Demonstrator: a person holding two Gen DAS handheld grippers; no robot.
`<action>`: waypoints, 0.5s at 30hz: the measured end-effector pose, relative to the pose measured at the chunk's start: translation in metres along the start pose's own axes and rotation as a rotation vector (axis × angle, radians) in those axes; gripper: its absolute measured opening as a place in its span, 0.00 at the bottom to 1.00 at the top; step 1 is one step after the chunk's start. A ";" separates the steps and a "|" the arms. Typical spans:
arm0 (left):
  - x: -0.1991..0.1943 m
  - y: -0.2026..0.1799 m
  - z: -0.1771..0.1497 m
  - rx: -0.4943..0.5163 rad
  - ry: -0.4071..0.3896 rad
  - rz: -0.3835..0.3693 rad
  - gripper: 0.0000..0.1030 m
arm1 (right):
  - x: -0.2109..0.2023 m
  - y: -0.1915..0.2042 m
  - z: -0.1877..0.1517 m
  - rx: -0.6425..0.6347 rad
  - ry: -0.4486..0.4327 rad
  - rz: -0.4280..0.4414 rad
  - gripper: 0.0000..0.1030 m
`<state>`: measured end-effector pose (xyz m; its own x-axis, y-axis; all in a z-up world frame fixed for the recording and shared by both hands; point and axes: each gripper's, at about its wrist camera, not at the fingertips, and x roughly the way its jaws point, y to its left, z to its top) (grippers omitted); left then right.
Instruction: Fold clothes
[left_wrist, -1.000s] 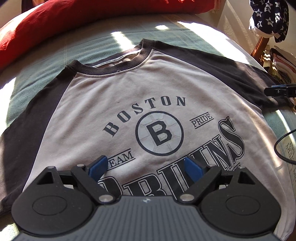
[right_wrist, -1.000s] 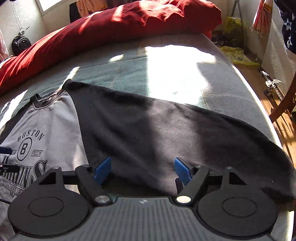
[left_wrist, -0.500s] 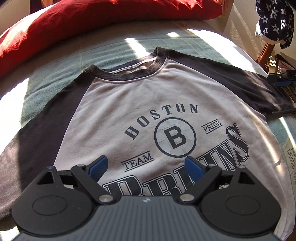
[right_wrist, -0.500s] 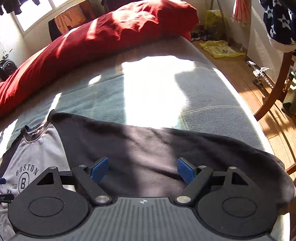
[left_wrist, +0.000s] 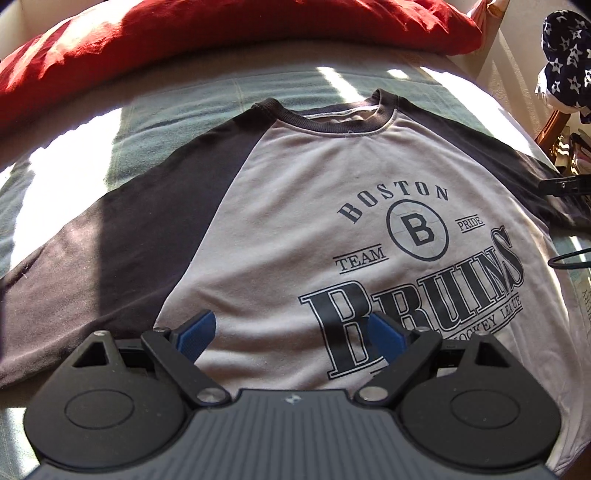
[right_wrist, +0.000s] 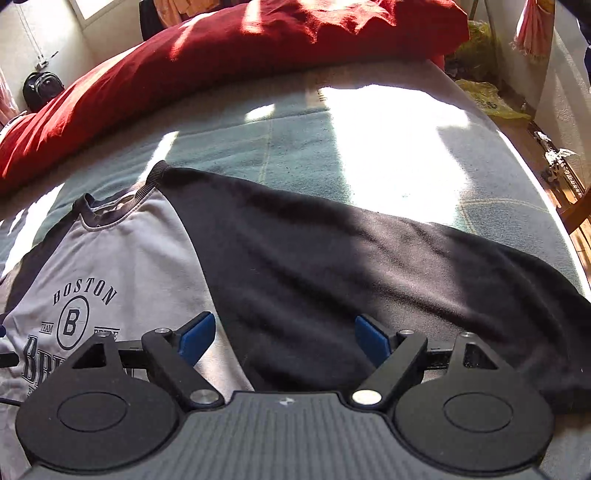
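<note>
Nearest in the left wrist view, the left tool (left_wrist: 291, 330) is hanging spread wide over the lower front of the shirt (left_wrist: 303, 206), with nothing between its blue pads (left_wrist: 195, 332). In the right wrist view, the right tool (right_wrist: 284, 334) is likewise gaping and gripping nothing, and it is hovering over the seam where the grey body is meeting the right sleeve (right_wrist: 351, 266).

The shirt is lying face up and smoothed flat on the bed (right_wrist: 295, 147), print showing, both dark sleeves stretched out to the sides. That spread is probably giving each tool a clear sleeve or side edge to take, so the fold itself is looking not yet begun. The left sleeve (left_wrist: 110, 240) is reaching toward the bed's edge, and the far end of the right one is drooping off the other side.

Beyond the collar (left_wrist: 332, 118), the green cover is lying half in sun, half in shadow. Farthest off, a red duvet (right_wrist: 258, 40) is sitting bunched along the head of the bed, likely pushed back to leave room.
</note>
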<state>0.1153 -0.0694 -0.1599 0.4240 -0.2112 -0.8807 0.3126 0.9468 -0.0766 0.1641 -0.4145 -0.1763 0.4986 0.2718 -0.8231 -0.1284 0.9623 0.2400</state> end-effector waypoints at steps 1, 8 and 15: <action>-0.003 -0.005 -0.001 0.052 -0.008 -0.027 0.87 | -0.006 0.010 -0.002 -0.015 -0.007 0.018 0.85; -0.017 -0.037 -0.064 0.424 0.024 -0.121 0.87 | -0.020 0.121 -0.062 -0.275 0.083 0.108 0.87; -0.015 -0.006 -0.104 0.370 0.133 -0.088 0.90 | -0.018 0.168 -0.176 -0.395 0.320 -0.006 0.95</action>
<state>0.0187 -0.0464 -0.1952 0.2759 -0.2310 -0.9330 0.6376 0.7703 -0.0022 -0.0169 -0.2554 -0.2121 0.2209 0.1978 -0.9550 -0.4714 0.8789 0.0730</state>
